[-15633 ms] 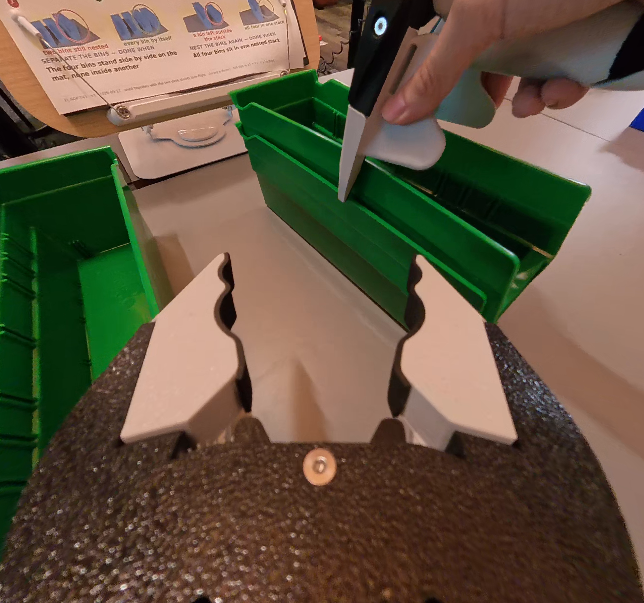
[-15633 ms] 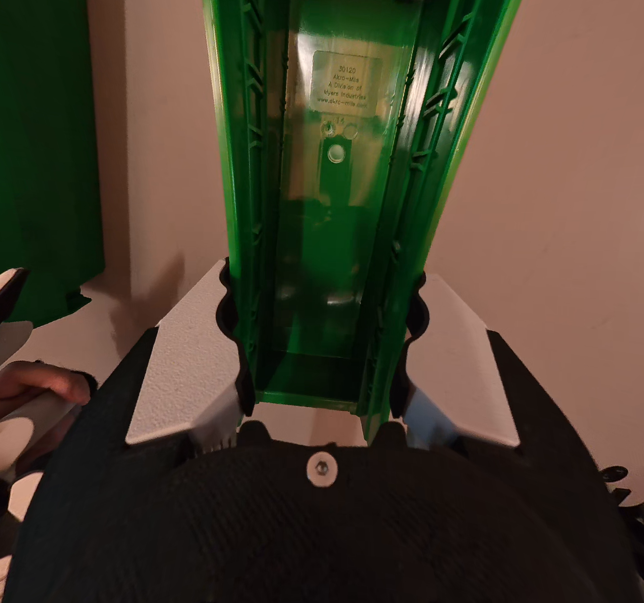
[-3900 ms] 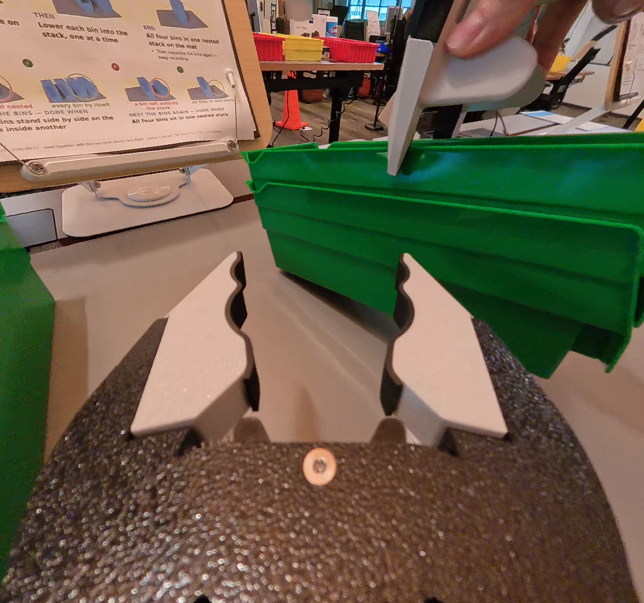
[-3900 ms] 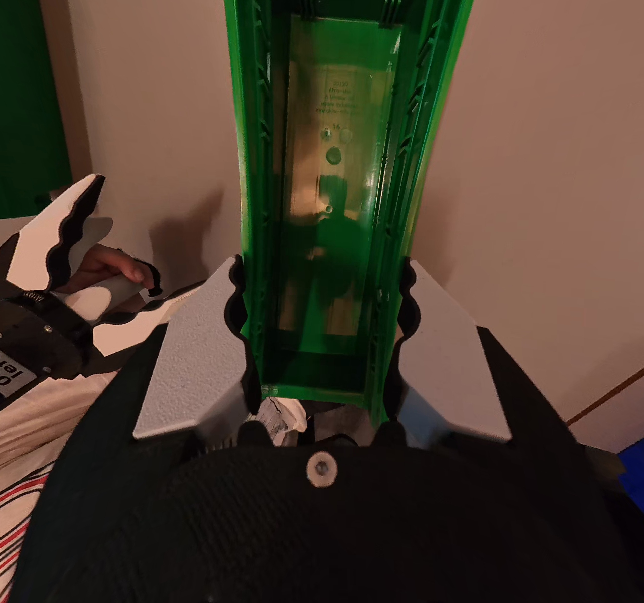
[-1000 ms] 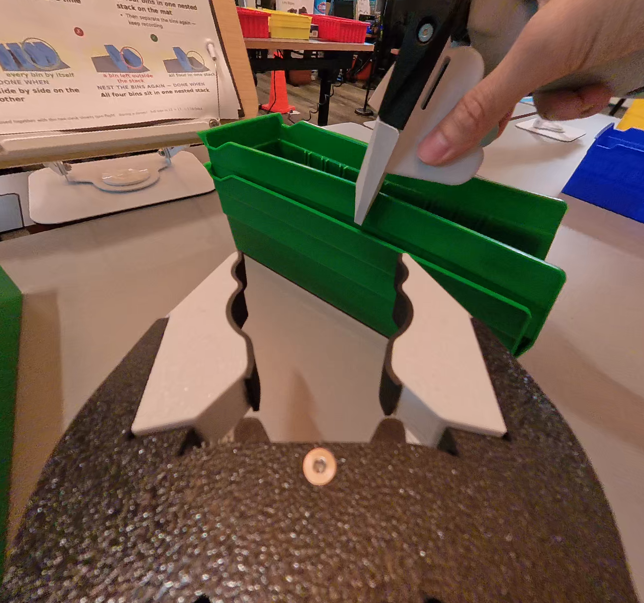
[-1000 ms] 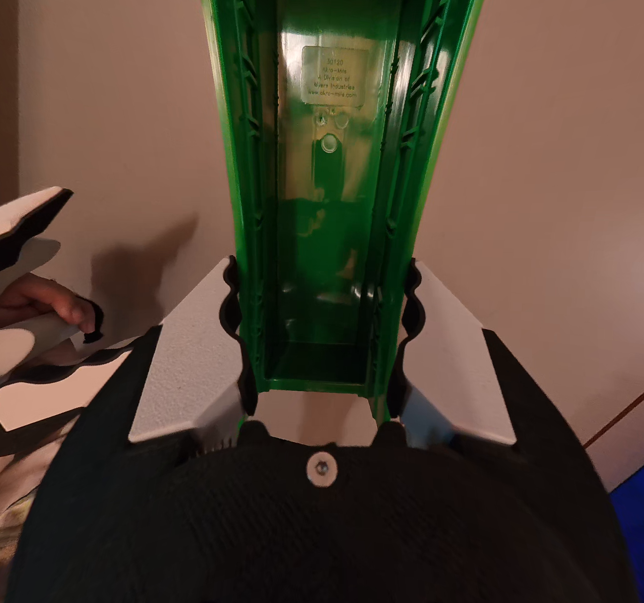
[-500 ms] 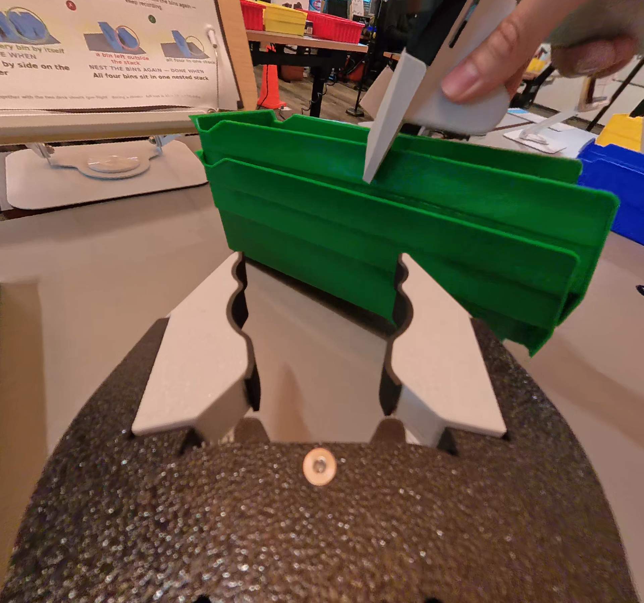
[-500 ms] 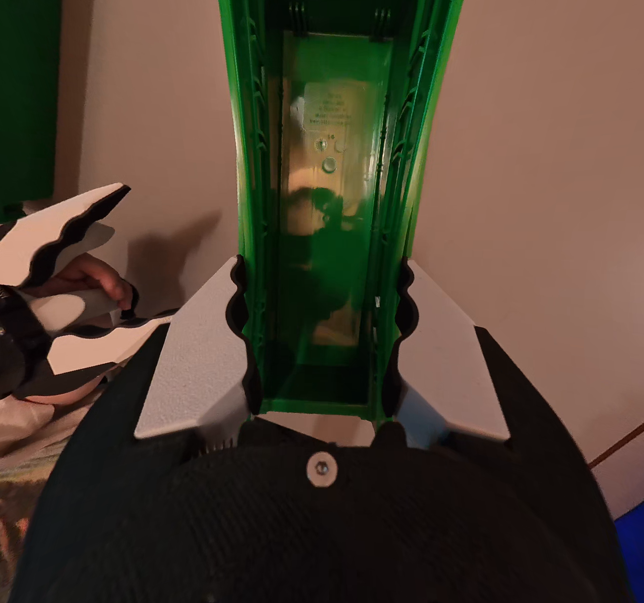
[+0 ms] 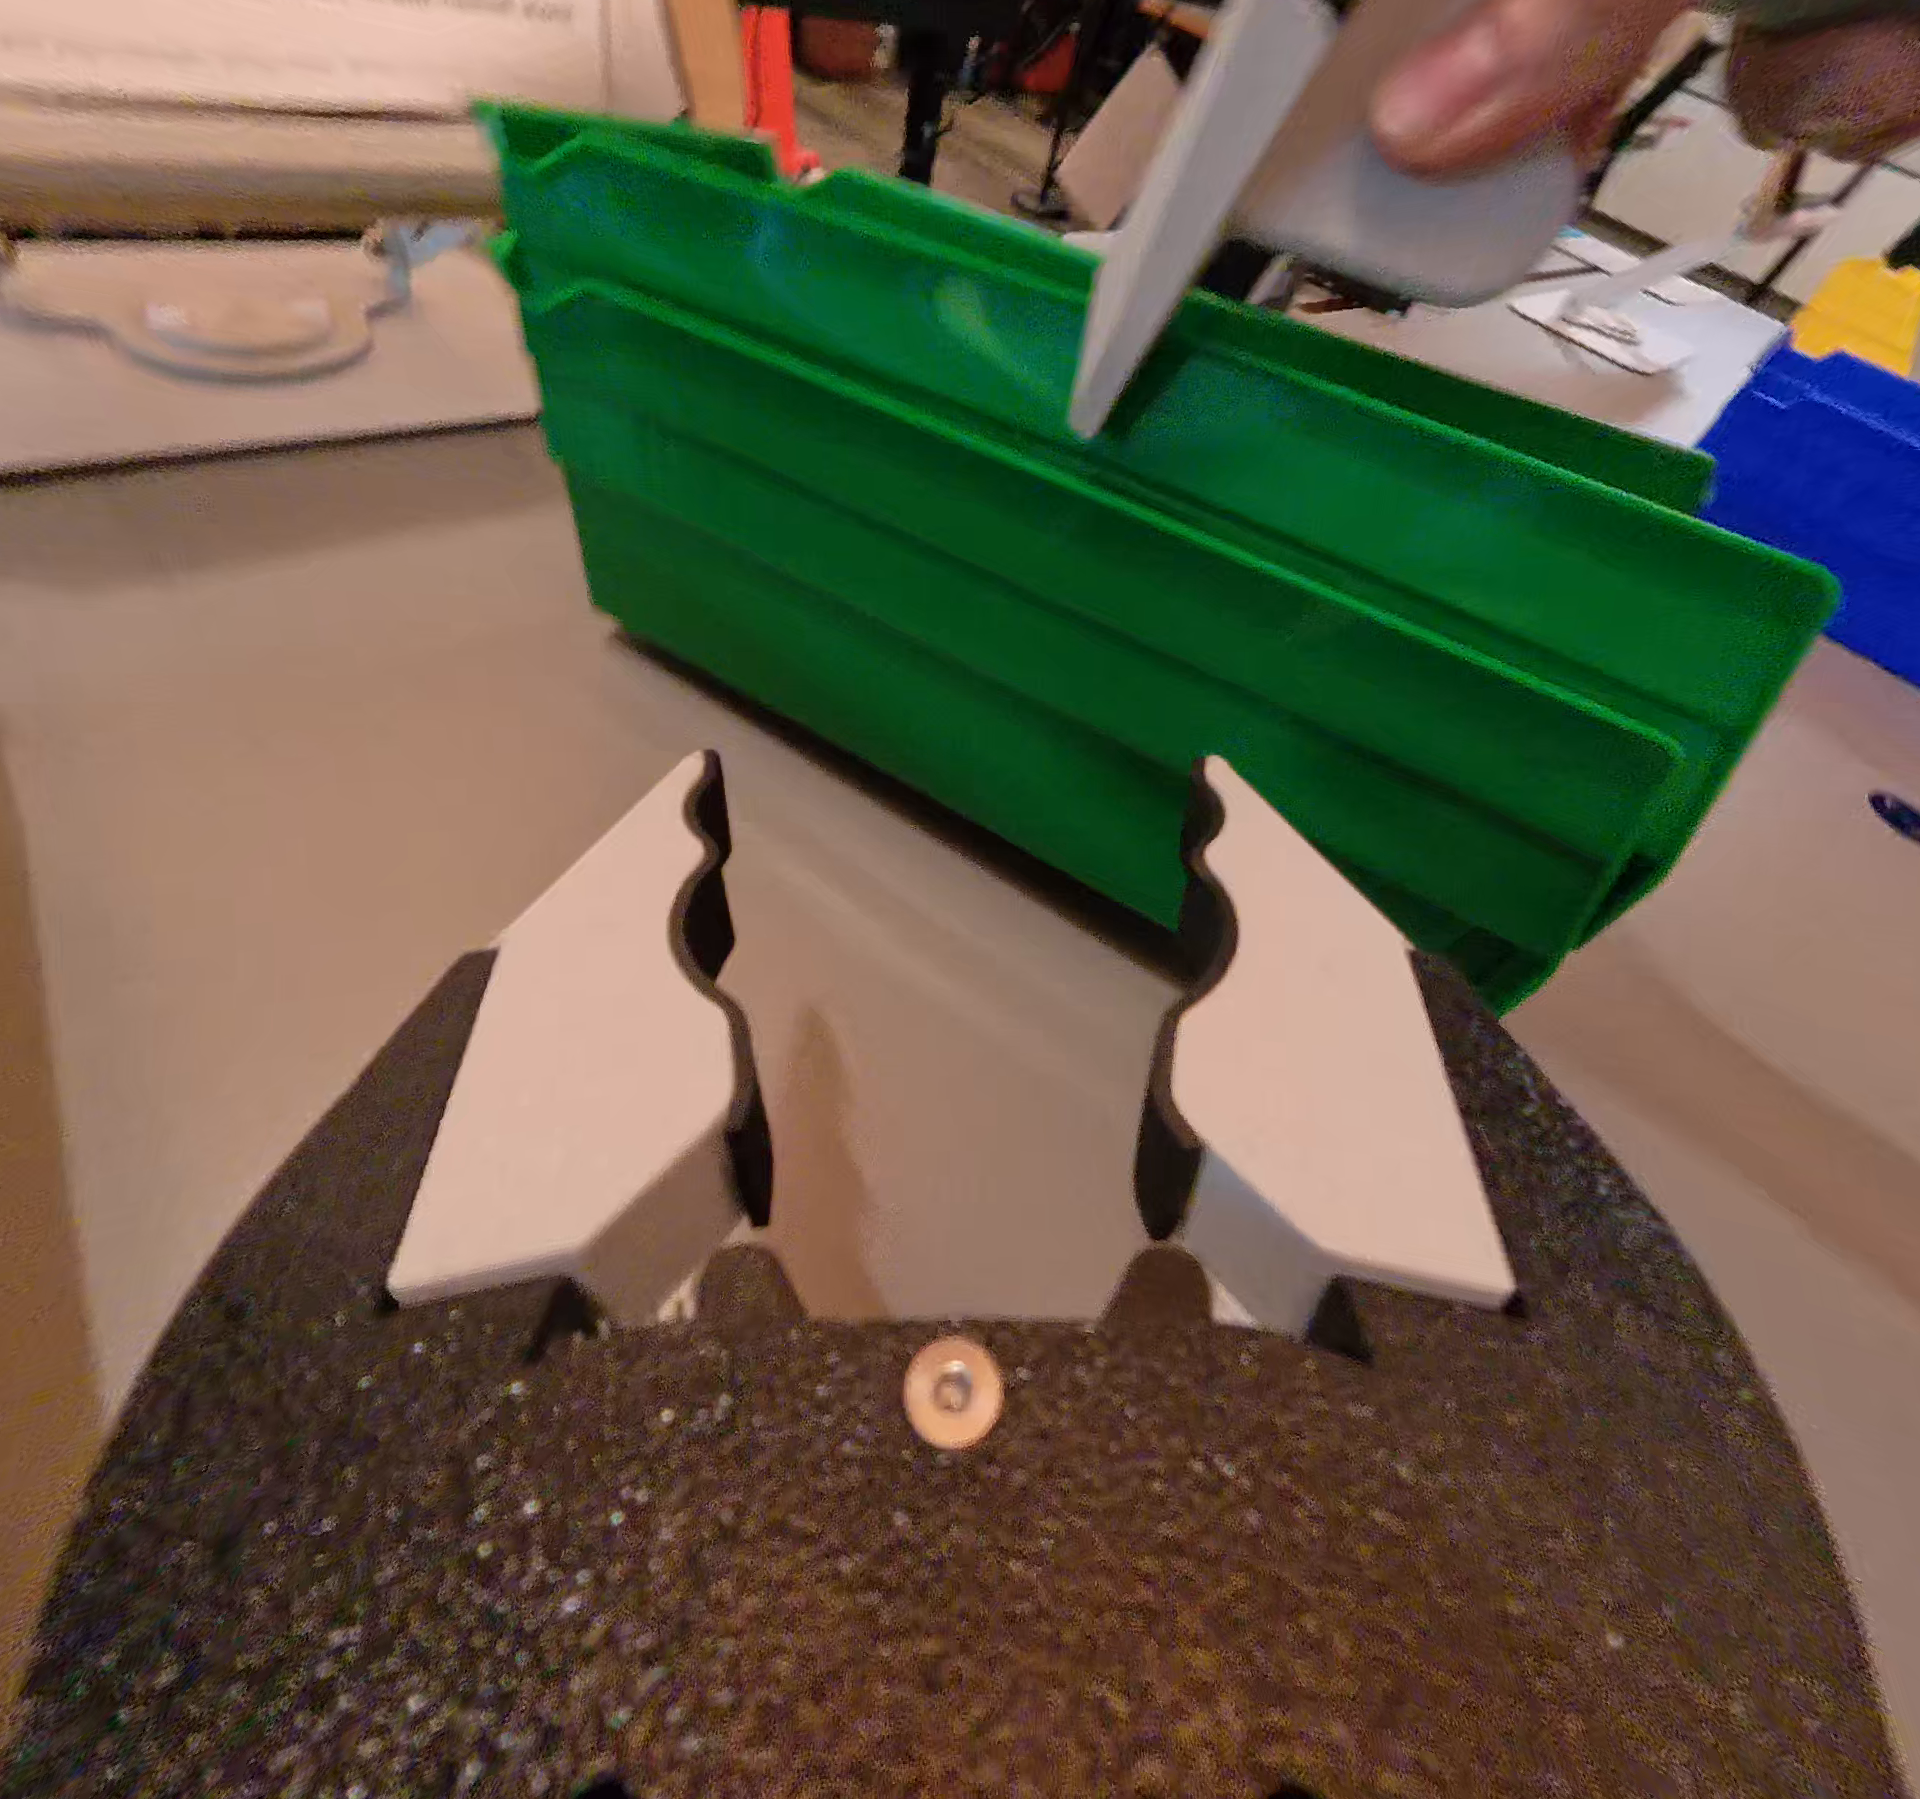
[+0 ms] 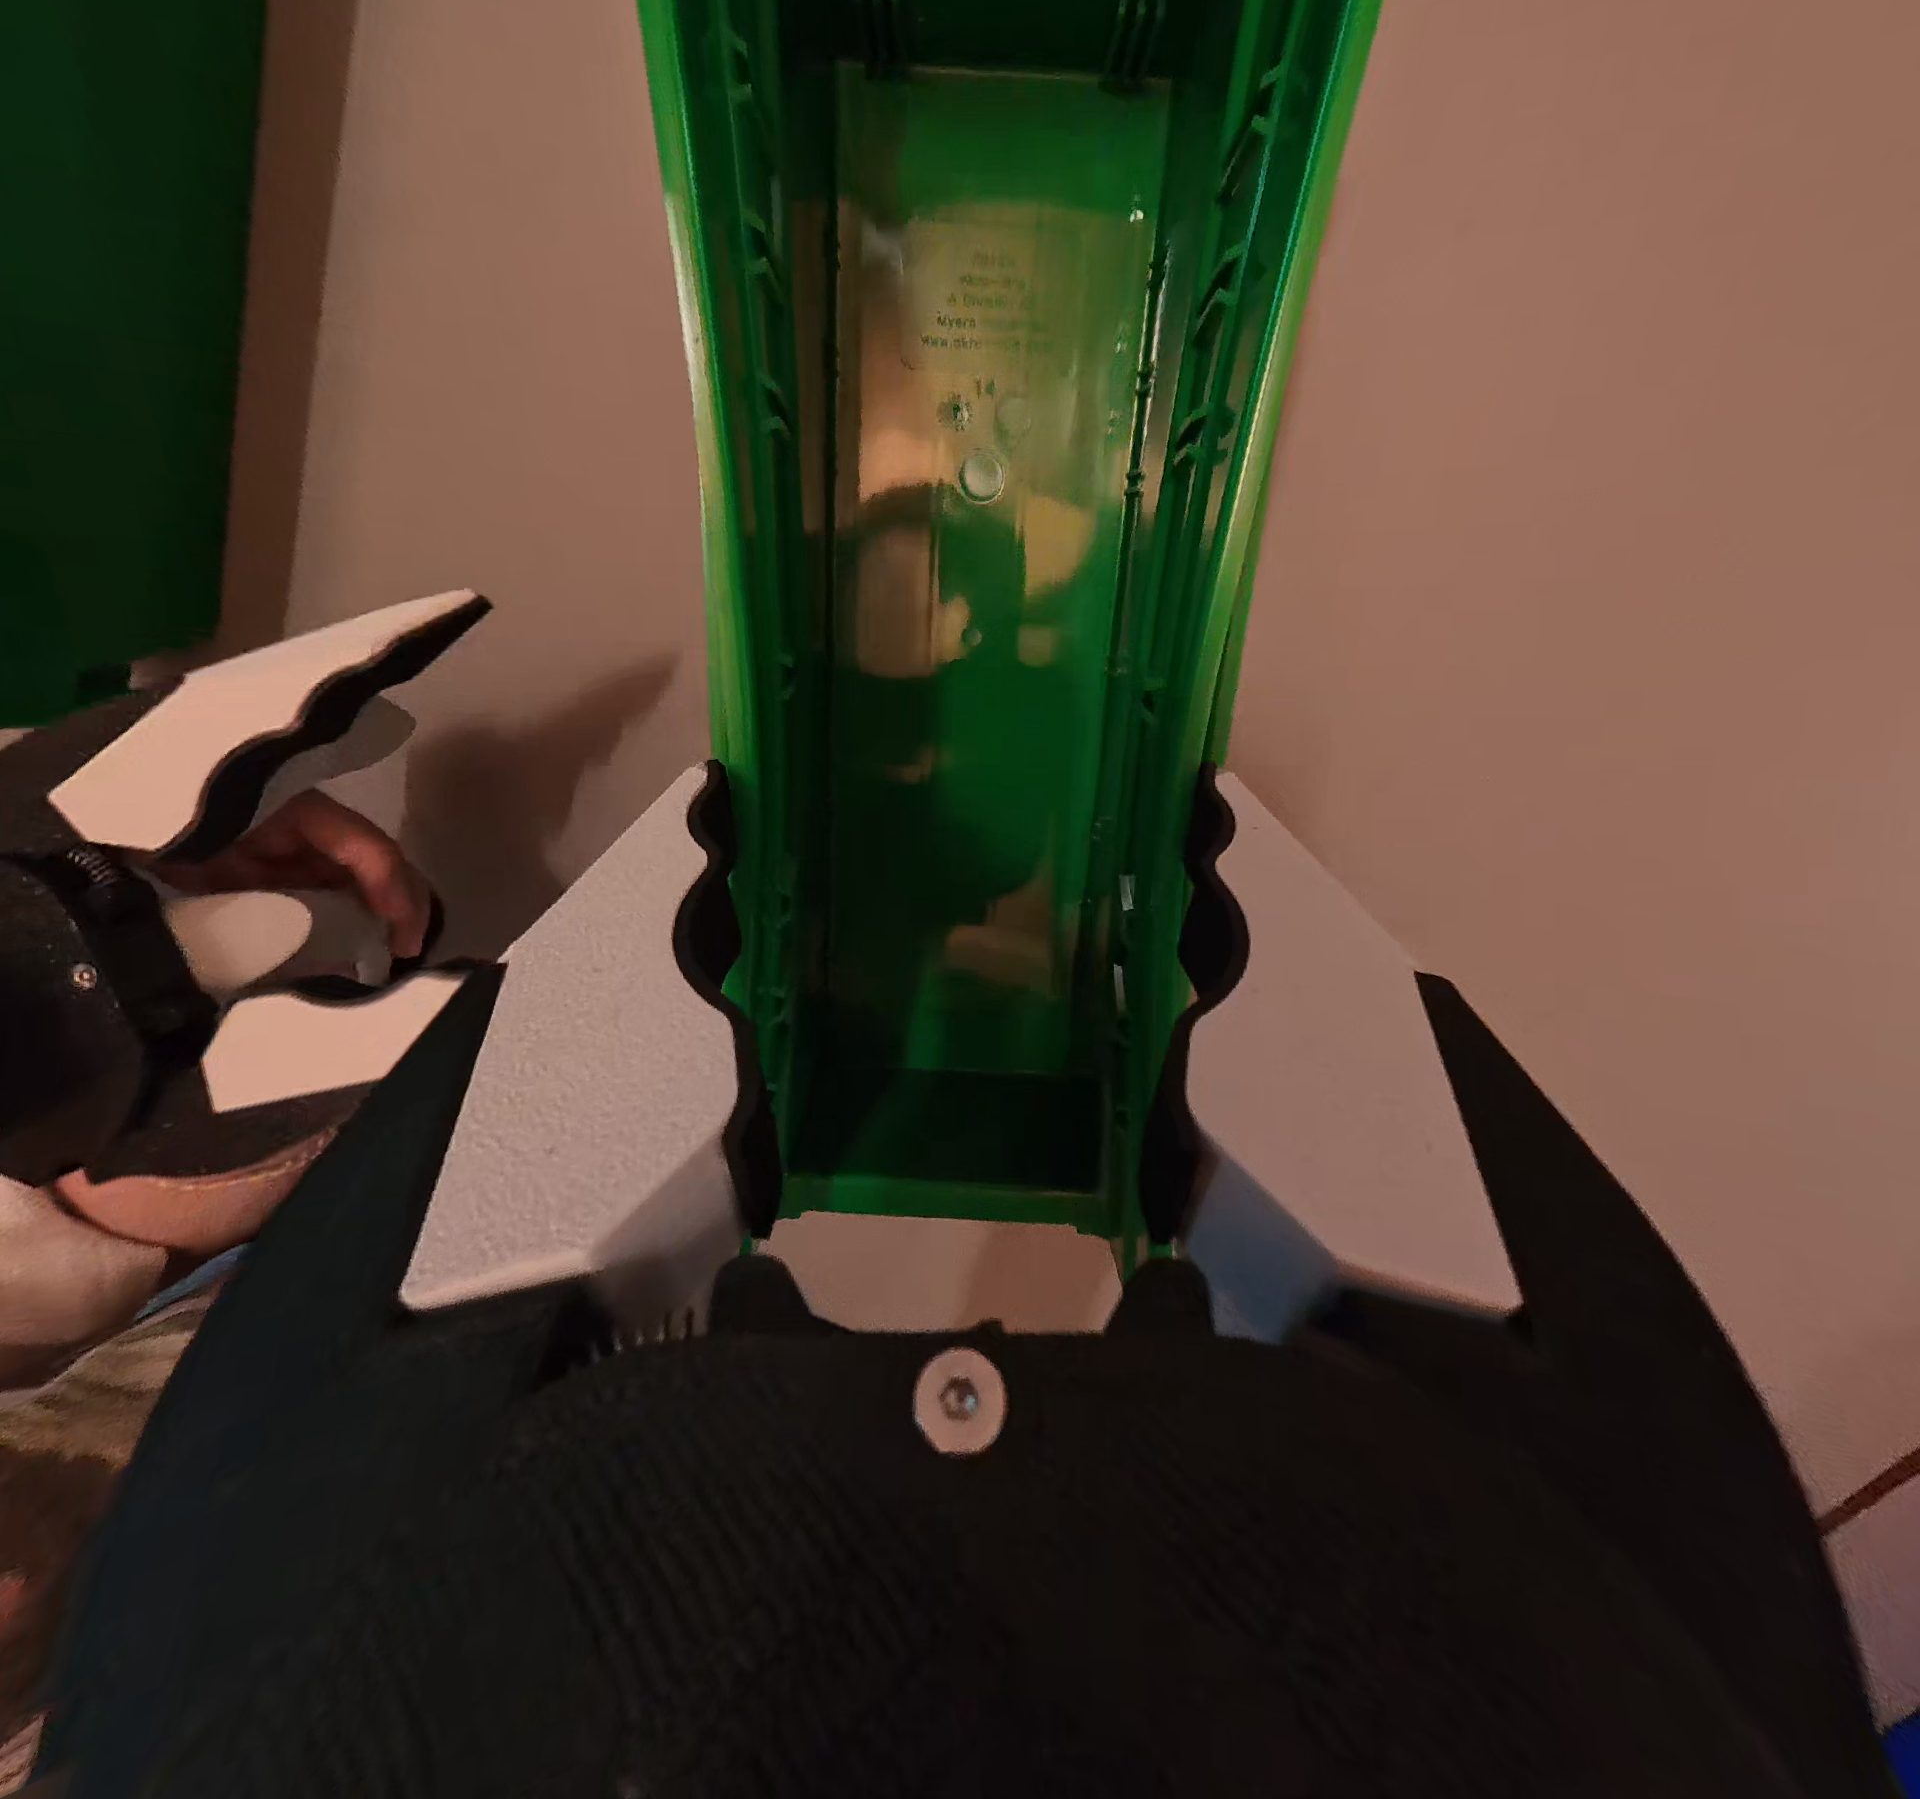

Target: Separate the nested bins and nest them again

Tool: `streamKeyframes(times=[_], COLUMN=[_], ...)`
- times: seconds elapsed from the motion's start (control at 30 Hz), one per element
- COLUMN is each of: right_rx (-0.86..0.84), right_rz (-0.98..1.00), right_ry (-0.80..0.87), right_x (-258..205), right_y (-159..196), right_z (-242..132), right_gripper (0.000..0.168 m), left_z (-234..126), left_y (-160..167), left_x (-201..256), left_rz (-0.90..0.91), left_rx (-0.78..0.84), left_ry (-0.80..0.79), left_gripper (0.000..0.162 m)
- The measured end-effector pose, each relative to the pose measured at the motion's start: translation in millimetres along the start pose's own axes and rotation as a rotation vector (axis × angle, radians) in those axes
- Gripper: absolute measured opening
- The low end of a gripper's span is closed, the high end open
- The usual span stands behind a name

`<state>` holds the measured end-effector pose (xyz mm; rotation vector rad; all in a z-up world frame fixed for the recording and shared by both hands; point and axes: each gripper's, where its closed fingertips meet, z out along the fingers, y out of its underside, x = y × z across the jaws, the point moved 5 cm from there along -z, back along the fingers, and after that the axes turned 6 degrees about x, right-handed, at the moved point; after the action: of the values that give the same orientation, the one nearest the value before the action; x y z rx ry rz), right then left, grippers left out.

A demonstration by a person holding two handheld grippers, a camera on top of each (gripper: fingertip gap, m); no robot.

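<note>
Overhead, right gripper [image 10: 961, 1001] astride glossy ribbed green bin [image 10: 977, 606].

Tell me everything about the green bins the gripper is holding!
The green bins are long, narrow, shiny plastic boxes nested into one stack, their rims stepped one above another. Ribs line the inner walls. The stack sits on the tan table. The right gripper is shut on its sides at one end.
</note>
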<state>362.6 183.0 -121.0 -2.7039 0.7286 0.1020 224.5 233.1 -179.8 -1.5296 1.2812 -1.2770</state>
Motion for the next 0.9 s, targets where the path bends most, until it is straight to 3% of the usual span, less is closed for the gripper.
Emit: streamKeyframes(times=[0.1,0.3,0.47,0.63,0.73,0.9], right_rx=[0.024,0.106,0.064,-0.063,-0.034,-0.152], right_rz=[-0.016,-0.027,0.002,-0.019,-0.001,-0.007], right_ry=[0.041,0.128,0.095,0.108,0.096,0.068], right_x=[2,3,9,18,18,19], right_y=[5,8,21,47,39,33], right_z=[-4,-30,-29,-5,-9,-1], right_gripper=[0.087,0.089,0.09,0.097,0.101,0.107], left_z=[-7,-20,-26,-43,-50,-58], left_y=[-2,-34,-32,-31,-23,-3], left_x=[9,29,34,18,9,-1], left_rz=[-0.092,0.071,0.198,0.215,0.194,0.161], left_rx=[0.046,0.167,0.174,0.177,0.154,0.098], left_ry=[0.056,0.036,-0.053,-0.114,-0.13,-0.136], left_gripper=[0.086,0.083,0.081,0.082,0.083,0.083])
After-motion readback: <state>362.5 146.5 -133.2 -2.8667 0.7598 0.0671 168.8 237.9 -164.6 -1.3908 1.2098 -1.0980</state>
